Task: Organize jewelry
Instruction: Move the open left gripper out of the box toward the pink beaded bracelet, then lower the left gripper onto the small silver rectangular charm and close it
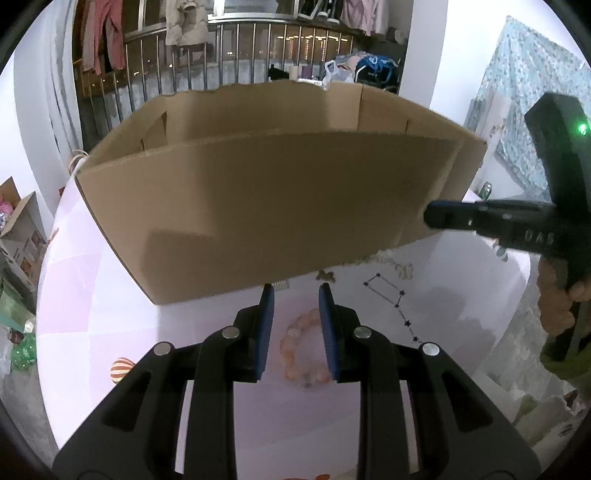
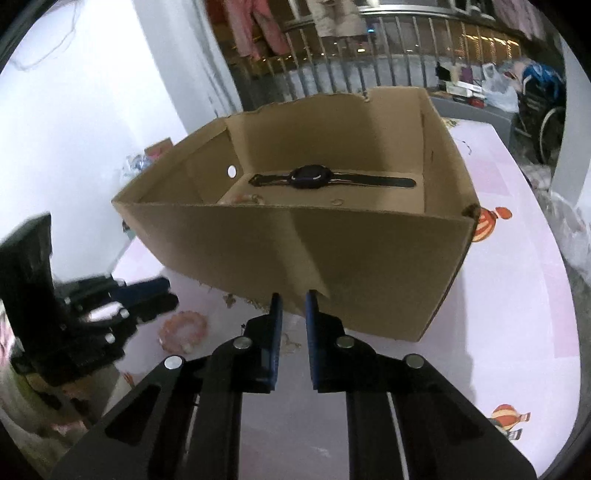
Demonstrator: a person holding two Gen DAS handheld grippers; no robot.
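Observation:
A pink bead bracelet [image 1: 304,350] [image 2: 183,330] lies on the pink tablecloth in front of an open cardboard box [image 1: 258,206] [image 2: 332,266]. My left gripper [image 1: 295,295] [image 2: 166,293] hovers over the bracelet. Its blue pads stand a little apart and touch nothing. My right gripper [image 2: 293,297] [image 1: 432,218] points at the box's near wall, with a narrow empty gap between its pads. Inside the box lie a black watch [image 2: 314,178], a small ring [image 2: 337,202] and part of a pale bracelet [image 2: 245,199].
The box takes up the middle of the round table [image 1: 92,295] [image 2: 517,295], close ahead of both grippers. A hand [image 1: 554,295] holds the right gripper. A railing with hanging clothes [image 1: 184,29] is behind, and another carton [image 1: 18,229] stands on the floor.

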